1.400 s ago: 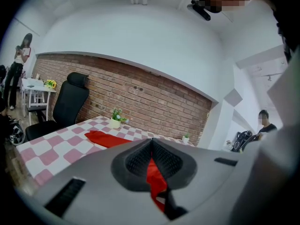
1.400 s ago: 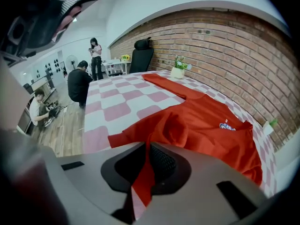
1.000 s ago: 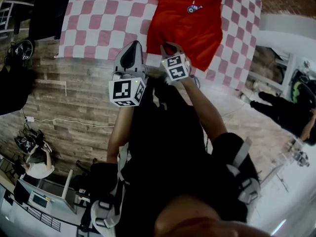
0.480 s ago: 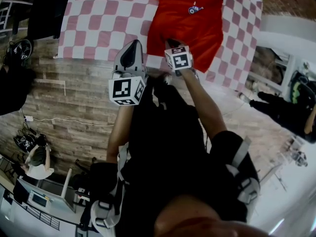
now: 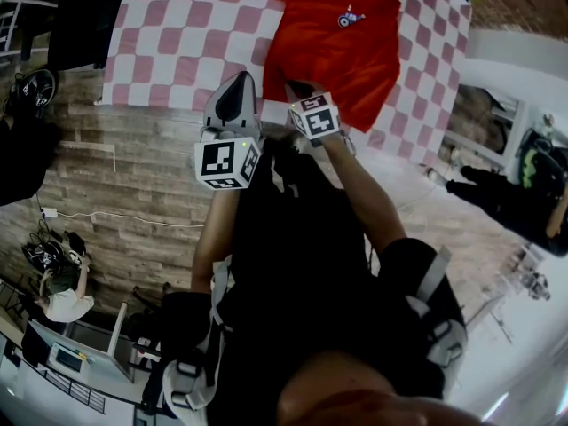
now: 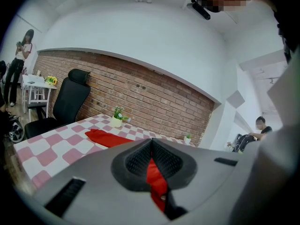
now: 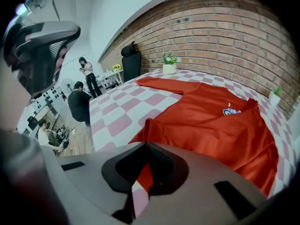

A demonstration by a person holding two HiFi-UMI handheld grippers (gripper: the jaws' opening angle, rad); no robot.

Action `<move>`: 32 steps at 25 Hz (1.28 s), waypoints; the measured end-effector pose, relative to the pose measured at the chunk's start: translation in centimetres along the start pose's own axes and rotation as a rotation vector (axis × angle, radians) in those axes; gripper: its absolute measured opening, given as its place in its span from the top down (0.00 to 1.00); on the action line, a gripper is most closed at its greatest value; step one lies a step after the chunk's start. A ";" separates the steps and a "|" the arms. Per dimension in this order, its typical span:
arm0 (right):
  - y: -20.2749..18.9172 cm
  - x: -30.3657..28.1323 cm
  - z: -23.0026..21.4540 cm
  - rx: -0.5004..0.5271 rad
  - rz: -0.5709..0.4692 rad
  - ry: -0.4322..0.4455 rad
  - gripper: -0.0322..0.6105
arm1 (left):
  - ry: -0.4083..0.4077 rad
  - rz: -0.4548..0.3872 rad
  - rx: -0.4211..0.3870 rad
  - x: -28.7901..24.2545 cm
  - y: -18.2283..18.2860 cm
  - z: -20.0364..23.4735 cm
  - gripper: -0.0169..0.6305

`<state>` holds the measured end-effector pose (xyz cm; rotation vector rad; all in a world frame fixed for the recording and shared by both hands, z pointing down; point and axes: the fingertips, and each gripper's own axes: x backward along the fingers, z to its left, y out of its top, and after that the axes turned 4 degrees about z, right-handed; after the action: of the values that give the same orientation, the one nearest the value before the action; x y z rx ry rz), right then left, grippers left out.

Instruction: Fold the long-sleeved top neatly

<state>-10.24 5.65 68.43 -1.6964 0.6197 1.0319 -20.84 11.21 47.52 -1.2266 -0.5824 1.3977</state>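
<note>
The red long-sleeved top [image 5: 333,47] lies spread on the pink-and-white checked counter [image 5: 177,51], its near hem just ahead of the right gripper [image 5: 299,87], which is nearer than the left gripper [image 5: 240,78]; both have their fingers pressed together.

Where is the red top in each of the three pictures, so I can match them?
Head view: the red top lies upper centre-right on the table.
Left gripper view: one sleeve lies mid-left, and a red strip shows between the jaws at bottom centre.
Right gripper view: it fills the centre and right.
Shared landmark: the pink-and-white checked tablecloth under it.
</note>
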 end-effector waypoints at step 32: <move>2.5 3.0 3.1 -0.102 -0.131 0.024 0.93 | -0.028 0.003 0.000 0.5 1.3 3.6 0.96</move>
<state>-11.80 7.86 64.27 -1.8162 0.4711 0.9649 -24.53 12.35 47.38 -1.2097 -0.6003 1.4190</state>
